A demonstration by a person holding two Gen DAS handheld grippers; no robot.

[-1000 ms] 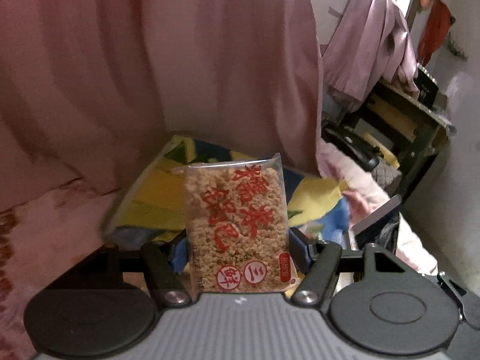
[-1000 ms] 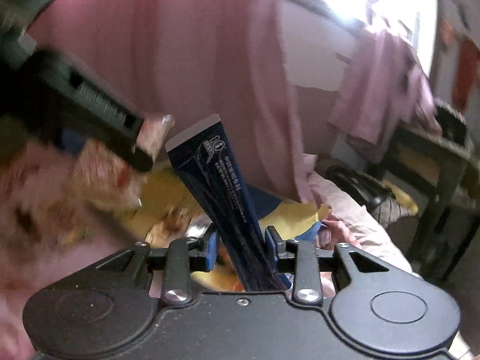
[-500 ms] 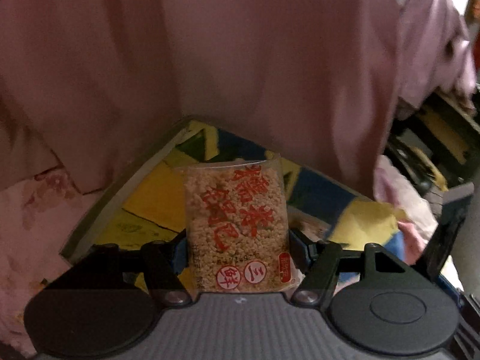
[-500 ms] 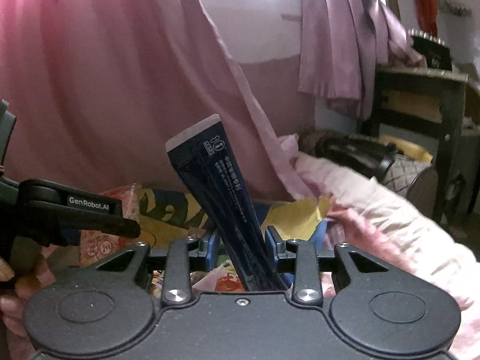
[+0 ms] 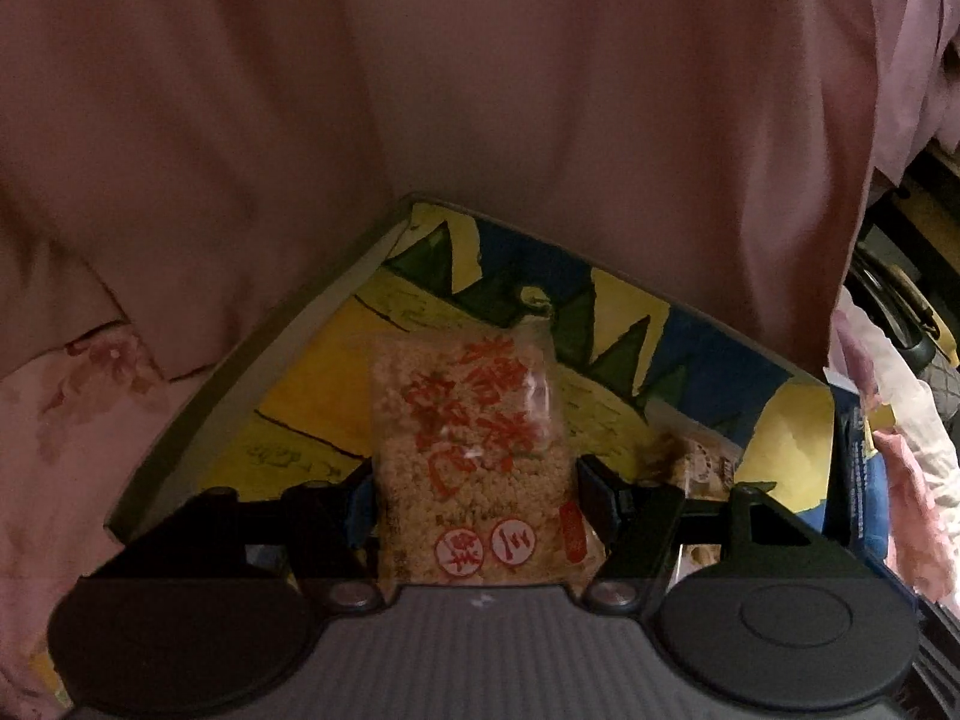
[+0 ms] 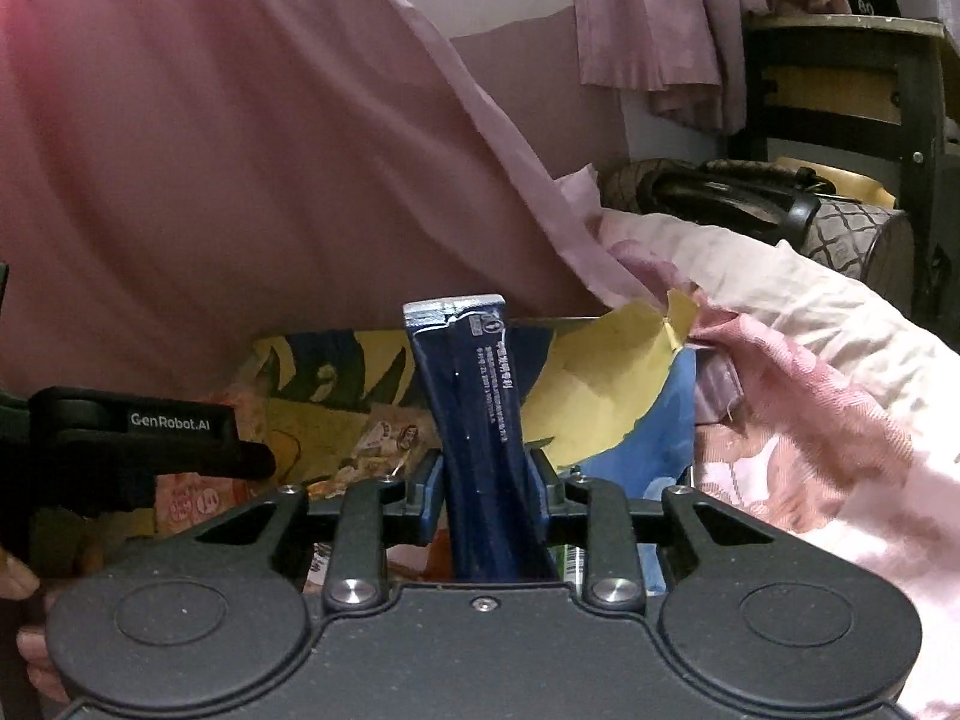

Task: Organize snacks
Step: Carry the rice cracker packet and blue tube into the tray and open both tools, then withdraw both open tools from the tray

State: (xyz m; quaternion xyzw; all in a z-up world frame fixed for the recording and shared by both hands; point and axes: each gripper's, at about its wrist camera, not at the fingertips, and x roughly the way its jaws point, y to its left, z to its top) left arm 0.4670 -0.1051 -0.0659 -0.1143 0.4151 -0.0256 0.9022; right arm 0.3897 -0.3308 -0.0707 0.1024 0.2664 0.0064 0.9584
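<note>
A clear packet of puffed-rice snack [image 5: 468,456] with red characters stands upright in my left gripper [image 5: 474,480], which is shut on its sides, low over a yellow-and-blue printed box [image 5: 270,360]. My right gripper [image 6: 483,480] holds a dark blue snack packet [image 6: 474,396] almost upright. Its jaws are closing on the packet, and the pads press its lower part. This gripper hangs over the box's right half [image 6: 600,384]. In the right wrist view, a black finger of the left gripper [image 6: 168,438] reaches in from the left over the box.
Other snack packets lie in the box [image 5: 696,462] [image 6: 384,438]. A pink curtain [image 5: 480,90] hangs just behind it. Pink floral bedding [image 6: 810,390] lies to the right, with a black bag [image 6: 750,192] and a dark shelf [image 6: 840,90] beyond. A hand [image 6: 18,588] shows at the left edge.
Both grippers have come down toward the box, which now fills more of each view. The right gripper rolled, so the blue packet stands straighter. Both packets stay gripped.
</note>
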